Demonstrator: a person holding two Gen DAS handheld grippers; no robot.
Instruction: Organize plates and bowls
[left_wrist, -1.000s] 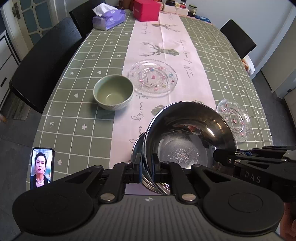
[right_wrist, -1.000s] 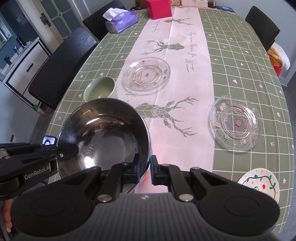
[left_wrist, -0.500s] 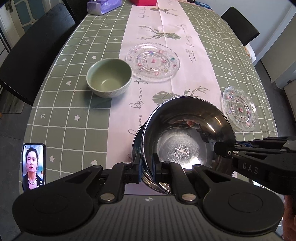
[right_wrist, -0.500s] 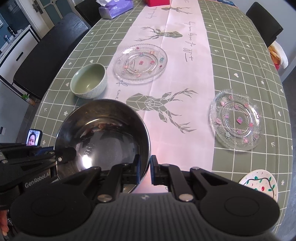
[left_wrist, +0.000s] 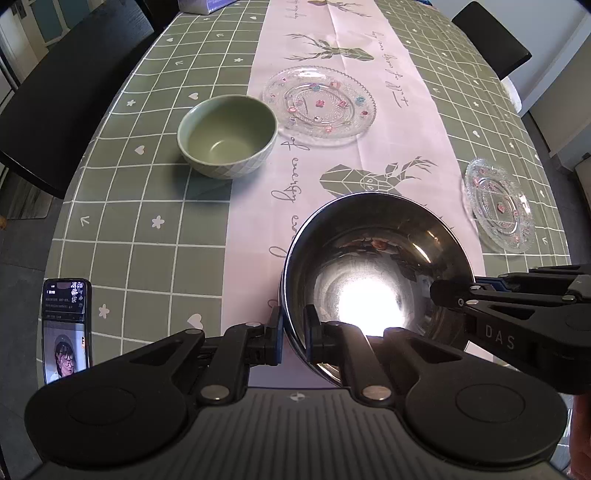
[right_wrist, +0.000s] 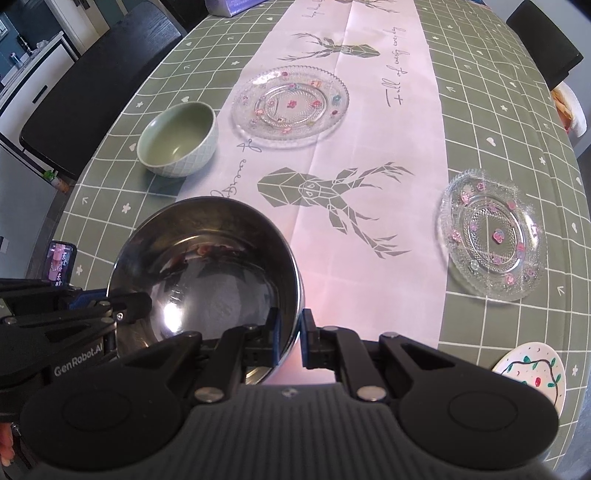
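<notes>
Both the left gripper and right gripper pinch opposite rims of the steel bowl over the near surface; uneven lowering could tilt it and slip the thin rim free.

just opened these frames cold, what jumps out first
A shiny steel bowl fills the near foreground, pinched at its rim on opposite sides by the left gripper and the right gripper. Beyond it on the checked tablecloth sit a green bowl and a large glass plate; a smaller glass plate lies off to the right.
</notes>
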